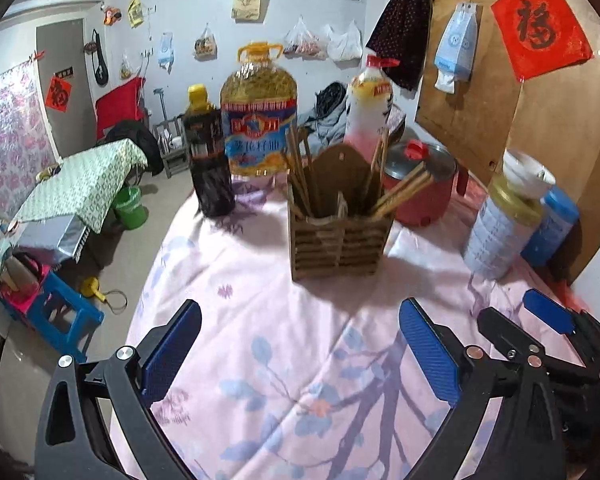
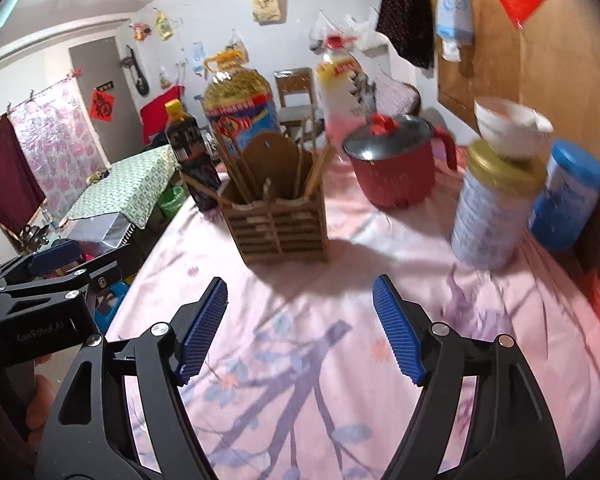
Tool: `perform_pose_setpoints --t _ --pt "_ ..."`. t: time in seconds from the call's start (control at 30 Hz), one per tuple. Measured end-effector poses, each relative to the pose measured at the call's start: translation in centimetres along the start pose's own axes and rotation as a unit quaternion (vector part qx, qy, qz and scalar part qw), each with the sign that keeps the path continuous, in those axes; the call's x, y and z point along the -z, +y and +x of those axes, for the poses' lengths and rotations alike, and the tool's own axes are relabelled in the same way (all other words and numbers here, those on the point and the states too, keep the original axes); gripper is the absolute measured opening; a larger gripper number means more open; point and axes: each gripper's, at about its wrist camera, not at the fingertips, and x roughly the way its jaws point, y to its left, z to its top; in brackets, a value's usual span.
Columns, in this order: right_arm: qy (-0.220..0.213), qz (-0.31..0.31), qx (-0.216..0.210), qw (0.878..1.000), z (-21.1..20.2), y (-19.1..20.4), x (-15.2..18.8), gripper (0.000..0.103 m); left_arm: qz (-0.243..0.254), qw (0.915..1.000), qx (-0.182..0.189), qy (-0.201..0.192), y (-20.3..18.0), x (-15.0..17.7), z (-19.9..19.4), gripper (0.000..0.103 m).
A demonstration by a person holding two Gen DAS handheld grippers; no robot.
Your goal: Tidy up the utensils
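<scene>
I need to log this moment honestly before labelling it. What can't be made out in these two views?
- Chopsticks: lower ends hidden inside the wooden holder; exact count unclear, both views.
- Bowl contents: right wrist view blurred; rim hides the inside.
- Red pot: partly behind holder in left wrist view; lid hides contents.
- Tin label: blurred.
- Left tongs and right tongs: bases cut off by the bottom edge.

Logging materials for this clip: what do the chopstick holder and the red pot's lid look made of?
Chopstick holder: apparently wood or bamboo, matte brown, with slatted front and visible grain tone. Pot lid: likely metal, grey and shiny with reflections, topped by a red knob that looks plastic.
</scene>
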Motion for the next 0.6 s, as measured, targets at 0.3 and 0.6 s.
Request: perform_pose_setpoints --t 0.3,0.6 --pt "0.004 -0.006 -0.013 1.0 -0.6 -0.6 0.5 0.077 -0.012 0.9999 0.001 0.01 -0.5 2.2 -0.7 0.097" --pt "-0.009 -0.032 -0.025 0.999 -1.4 -0.4 0.2 0.078 -0.037 0.9992 -0.01 -0.003 -0.6 2.4 -1.8 0.097"
